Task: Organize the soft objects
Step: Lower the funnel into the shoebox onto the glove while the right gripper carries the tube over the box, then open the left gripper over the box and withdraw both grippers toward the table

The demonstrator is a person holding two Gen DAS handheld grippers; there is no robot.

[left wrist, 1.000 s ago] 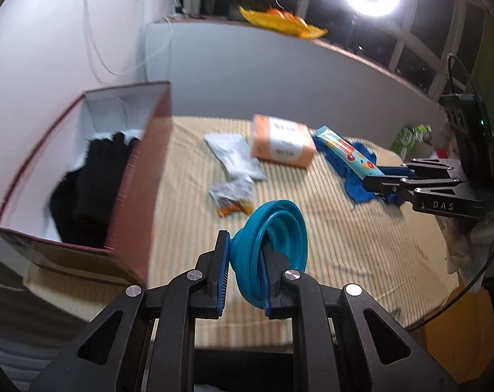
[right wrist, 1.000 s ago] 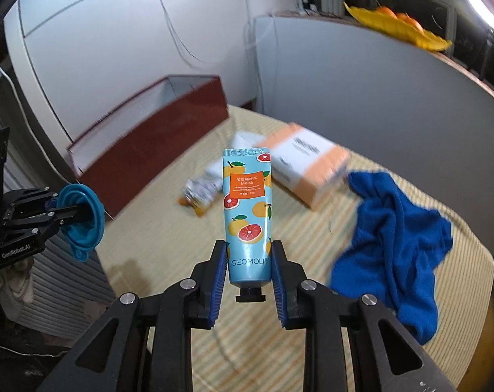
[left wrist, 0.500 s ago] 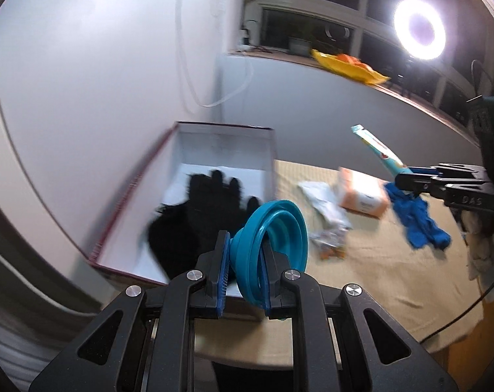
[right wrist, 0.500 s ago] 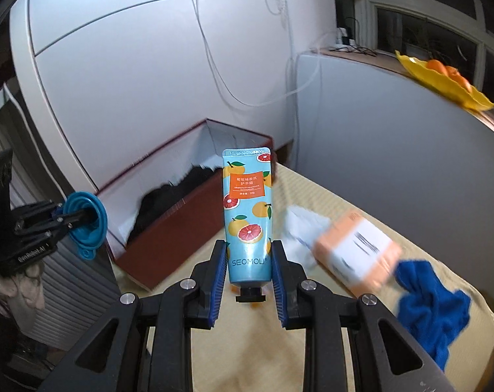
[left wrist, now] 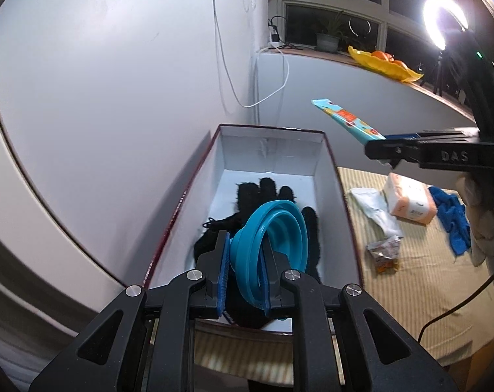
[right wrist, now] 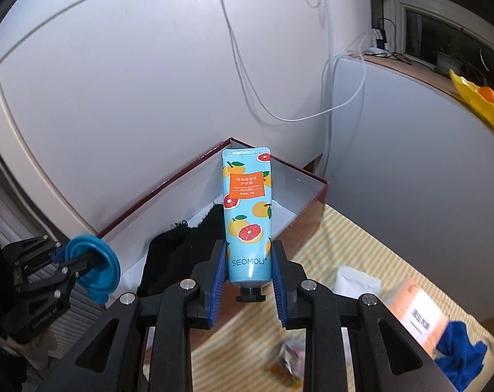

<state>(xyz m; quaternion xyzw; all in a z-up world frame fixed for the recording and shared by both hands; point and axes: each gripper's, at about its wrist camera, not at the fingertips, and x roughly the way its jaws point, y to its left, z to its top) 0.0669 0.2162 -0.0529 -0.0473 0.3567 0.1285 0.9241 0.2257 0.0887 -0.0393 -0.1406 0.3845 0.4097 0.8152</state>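
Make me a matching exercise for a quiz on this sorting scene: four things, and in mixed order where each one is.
Things:
1. funnel
2. tube
3. glove
4. towel

Places:
A. on the striped cloth
B. in the left gripper
C. inside the box
D. in the right gripper

Pairs: 1-B, 2-D, 3-C, 4-A

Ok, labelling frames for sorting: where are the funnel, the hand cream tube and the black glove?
funnel (left wrist: 273,238), left wrist view, blue rim.
hand cream tube (right wrist: 248,215), right wrist view, printed front.
black glove (left wrist: 268,189), left wrist view, fingers.
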